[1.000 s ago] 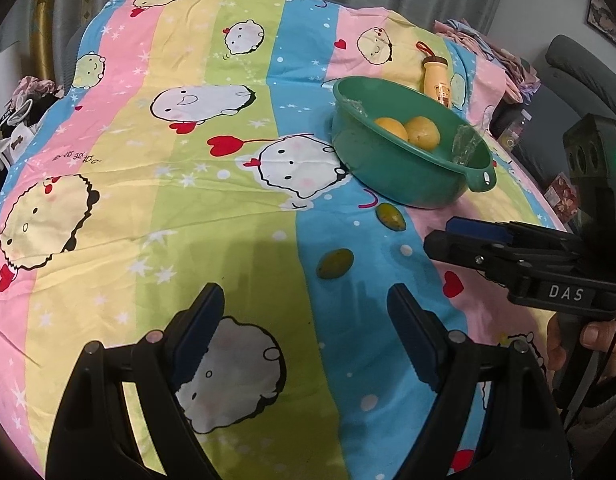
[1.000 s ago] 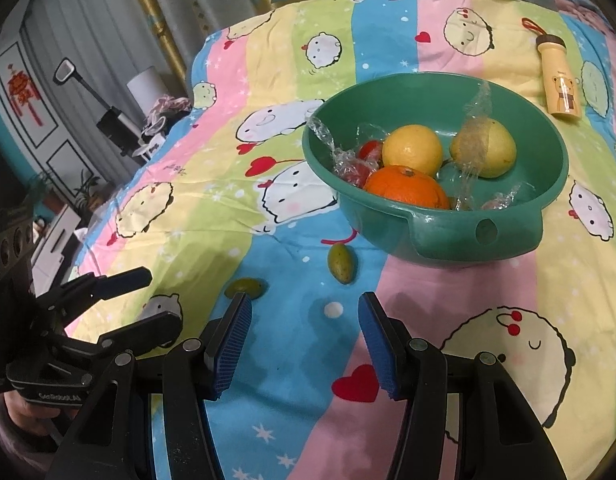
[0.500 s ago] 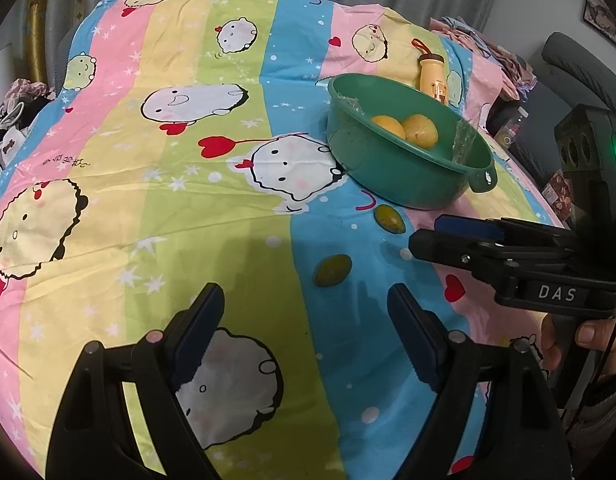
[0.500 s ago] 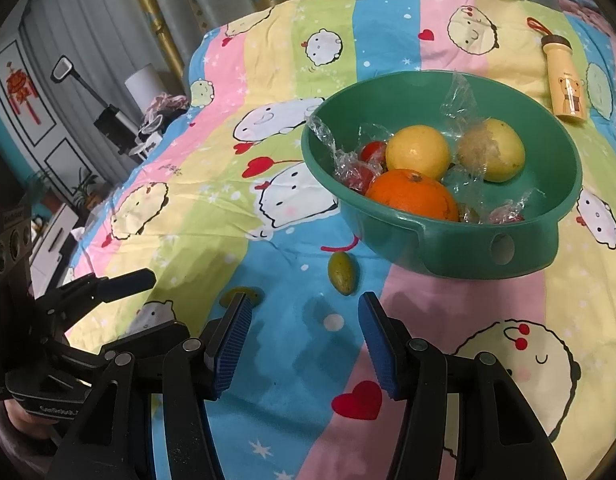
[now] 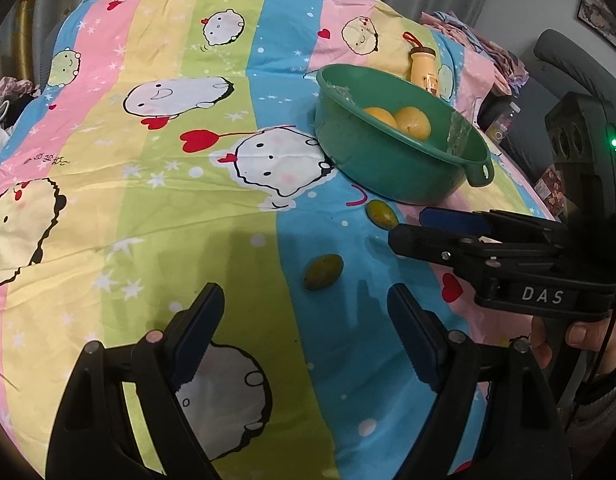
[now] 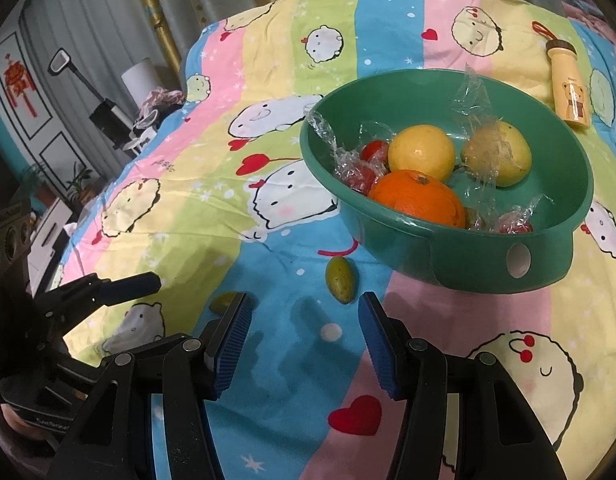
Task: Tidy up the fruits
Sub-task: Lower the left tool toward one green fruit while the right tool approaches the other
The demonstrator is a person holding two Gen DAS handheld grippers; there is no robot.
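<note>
Here both grippers' fingers gape empty, one green fruit (image 6: 339,284) just beyond the right gripper (image 6: 304,340).

Bed sheet (image 6: 212,168): matt printed cloth, lightly creased. Green basin (image 6: 459,264): smooth plastic, slight sheen. Wrap (image 6: 473,96) in it: clear crinkled glossy film. Orange (image 6: 419,200): dimpled skin. Fingers (image 6: 232,344): ribbed blue pads on matt black plastic.

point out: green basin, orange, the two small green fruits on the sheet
green basin (image 6: 459,268), right wrist view, front outer wall.
orange (image 6: 417,198), right wrist view, top skin.
small green fruit near basin (image 6: 339,282), right wrist view, middle.
second small green fruit (image 5: 323,271), left wrist view, middle.
</note>
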